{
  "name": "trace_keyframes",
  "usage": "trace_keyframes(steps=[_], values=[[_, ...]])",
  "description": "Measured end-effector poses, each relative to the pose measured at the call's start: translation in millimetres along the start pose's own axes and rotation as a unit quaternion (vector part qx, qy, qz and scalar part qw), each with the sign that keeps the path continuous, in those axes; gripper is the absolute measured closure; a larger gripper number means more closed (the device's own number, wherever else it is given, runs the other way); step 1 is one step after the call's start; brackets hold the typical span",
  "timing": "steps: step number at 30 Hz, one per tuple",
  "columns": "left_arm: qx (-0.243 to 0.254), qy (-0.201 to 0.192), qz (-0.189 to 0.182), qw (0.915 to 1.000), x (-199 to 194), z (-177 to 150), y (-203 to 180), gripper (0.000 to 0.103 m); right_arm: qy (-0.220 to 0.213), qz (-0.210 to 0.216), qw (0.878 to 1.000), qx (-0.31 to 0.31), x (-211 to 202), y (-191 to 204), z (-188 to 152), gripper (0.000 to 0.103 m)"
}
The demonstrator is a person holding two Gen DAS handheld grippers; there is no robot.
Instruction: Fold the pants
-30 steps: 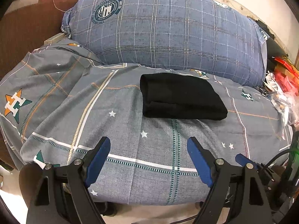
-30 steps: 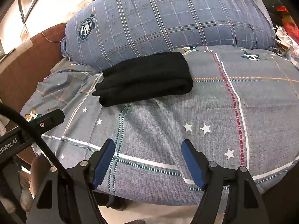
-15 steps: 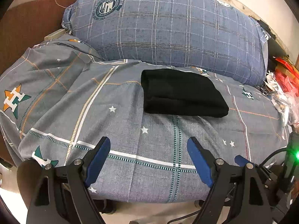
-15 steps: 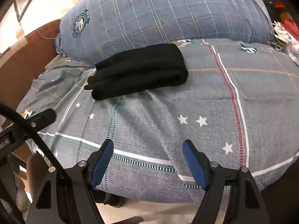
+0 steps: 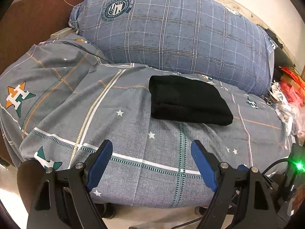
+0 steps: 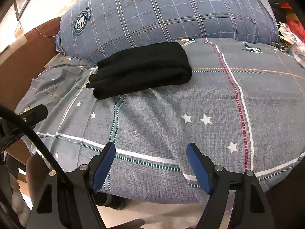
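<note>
The black pants lie folded into a compact rectangle on the grey patterned bedsheet, just in front of the big pillow. They also show in the right wrist view. My left gripper is open and empty, held near the front edge of the bed, well short of the pants. My right gripper is open and empty too, over the sheet's front part, apart from the pants.
A large blue plaid pillow fills the back of the bed. A brown headboard stands at the left. Red and white clutter lies at the right edge. The left gripper's body shows at the right view's left side.
Both grippers have shifted slightly, staying back from the bed's front edge. The folded pants have not moved. Both grippers stay open.
</note>
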State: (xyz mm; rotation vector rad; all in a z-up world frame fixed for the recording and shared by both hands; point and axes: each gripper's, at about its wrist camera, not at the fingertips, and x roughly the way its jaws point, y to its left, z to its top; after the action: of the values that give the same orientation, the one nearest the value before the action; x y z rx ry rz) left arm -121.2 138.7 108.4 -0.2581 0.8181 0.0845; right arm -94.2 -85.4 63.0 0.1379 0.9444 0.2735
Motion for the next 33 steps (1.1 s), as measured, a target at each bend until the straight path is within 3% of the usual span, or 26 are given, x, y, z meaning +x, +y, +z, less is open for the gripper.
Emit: trace_keyframes(steps=[7, 15, 33], values=[[0.0, 0.01, 0.0, 0.9999, 6.6, -2.4, -2.6, 0.02, 0.006, 0.008, 1.0, 0.006, 8.6, -3.7, -2.1, 0.021], [0.025, -0.015, 0.011, 0.9995, 4.1, -4.8, -14.4, 0.02, -0.012, 0.005, 1.0, -0.012, 3.9, 2.9, -3.0, 0.02], [0.044, 0.005, 0.015, 0.9989, 12.3, -11.0, -20.4, 0.02, -0.011, 0.008, 1.0, 0.001, 4.2, -5.2, -3.5, 0.02]])
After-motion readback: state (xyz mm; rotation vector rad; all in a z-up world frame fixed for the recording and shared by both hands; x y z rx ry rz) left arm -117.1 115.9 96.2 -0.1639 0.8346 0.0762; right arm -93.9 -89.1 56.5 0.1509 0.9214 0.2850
